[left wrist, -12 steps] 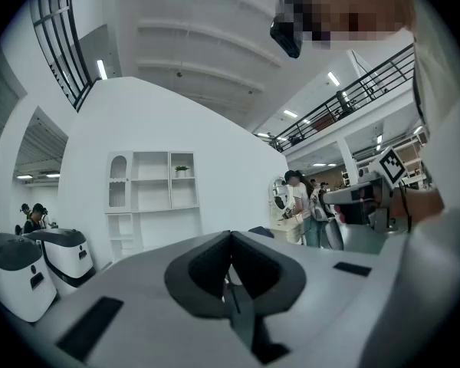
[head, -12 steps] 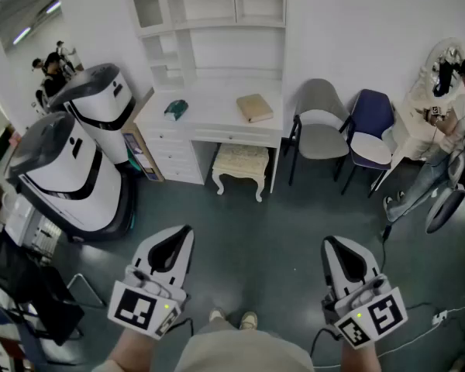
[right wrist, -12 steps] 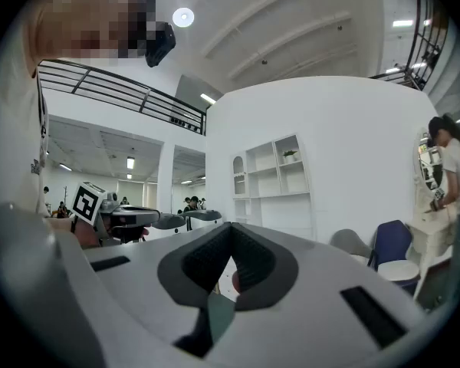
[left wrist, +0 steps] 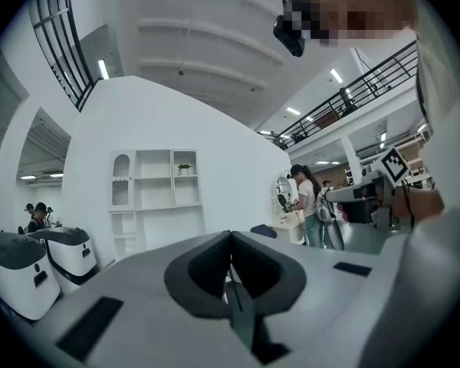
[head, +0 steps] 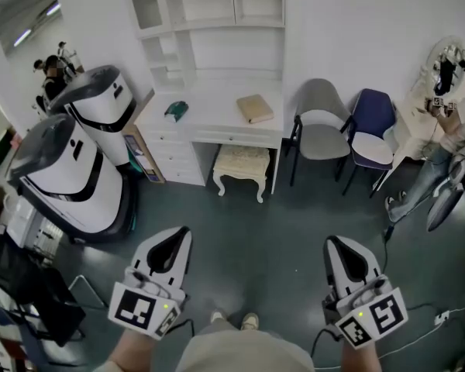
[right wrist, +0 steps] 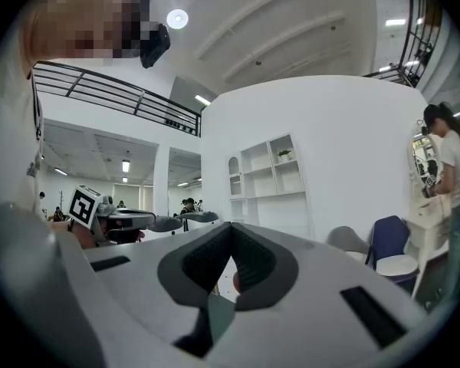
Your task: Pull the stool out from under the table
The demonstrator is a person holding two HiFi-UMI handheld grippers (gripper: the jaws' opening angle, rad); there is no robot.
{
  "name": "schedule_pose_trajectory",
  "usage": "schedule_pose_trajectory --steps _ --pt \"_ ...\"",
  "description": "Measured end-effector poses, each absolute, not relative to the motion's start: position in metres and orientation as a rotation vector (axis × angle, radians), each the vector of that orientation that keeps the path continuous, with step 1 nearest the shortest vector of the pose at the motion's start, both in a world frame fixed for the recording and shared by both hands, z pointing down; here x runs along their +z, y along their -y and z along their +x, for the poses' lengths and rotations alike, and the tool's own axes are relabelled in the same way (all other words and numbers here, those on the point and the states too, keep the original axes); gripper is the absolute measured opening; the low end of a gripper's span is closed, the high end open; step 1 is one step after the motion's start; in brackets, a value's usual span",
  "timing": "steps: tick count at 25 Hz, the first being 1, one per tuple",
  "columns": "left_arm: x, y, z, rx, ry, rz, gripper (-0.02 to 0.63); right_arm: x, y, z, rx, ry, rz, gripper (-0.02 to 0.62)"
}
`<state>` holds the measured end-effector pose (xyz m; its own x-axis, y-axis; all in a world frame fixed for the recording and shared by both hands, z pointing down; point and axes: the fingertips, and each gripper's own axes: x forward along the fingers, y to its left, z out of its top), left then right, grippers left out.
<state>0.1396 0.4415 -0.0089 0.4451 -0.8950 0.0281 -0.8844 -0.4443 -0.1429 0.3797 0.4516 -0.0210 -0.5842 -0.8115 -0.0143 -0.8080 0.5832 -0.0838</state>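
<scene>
Nearest, the left gripper (head: pixel 180 237) and right gripper (head: pixel 332 245) hung closed and empty (their own views showed jaws together, tilted up at wall and ceiling). Only the head view showed the cream stool (head: pixel 240 161), well ahead, tucked under the white table (head: pixel 217 111); the approach seemed unstarted, calling for walking closer and opening the jaws.

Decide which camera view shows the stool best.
The head view: the cream stool shows seat and front legs, tucked partly under the white table. The left gripper and right gripper block it in their own views, so it cannot be made out there.
</scene>
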Motion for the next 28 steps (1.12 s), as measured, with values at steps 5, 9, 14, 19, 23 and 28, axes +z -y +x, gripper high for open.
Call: schedule_pose_trajectory --steps 5,9,14,19,23,28 --pt "-0.009 -0.44 0.142 -0.166 -1.586 -2.576 0.021 -0.021 -0.449 0.381 -0.104 -2.75 -1.411 0.021" --pt "-0.014 -0.441 0.142 -0.065 -1.632 -2.579 0.023 -0.021 -0.45 0.386 -0.105 -2.72 -1.404 0.023" --pt "-0.017 -0.433 0.141 -0.009 -1.667 -2.578 0.196 -0.023 -0.443 0.396 -0.121 -2.668 -1.406 0.202" --pt "-0.013 -0.426 0.135 -0.017 -1.682 -2.548 0.198 -0.014 -0.432 0.402 -0.144 -2.657 -1.413 0.202" --pt "-0.007 -0.412 0.126 -0.026 -1.701 -2.534 0.198 -0.007 -0.415 0.397 -0.134 -2.674 -1.416 0.202" --pt "0.001 -0.385 0.116 -0.027 -1.713 -2.519 0.198 0.004 -0.389 0.389 -0.111 -2.696 -1.43 0.202"
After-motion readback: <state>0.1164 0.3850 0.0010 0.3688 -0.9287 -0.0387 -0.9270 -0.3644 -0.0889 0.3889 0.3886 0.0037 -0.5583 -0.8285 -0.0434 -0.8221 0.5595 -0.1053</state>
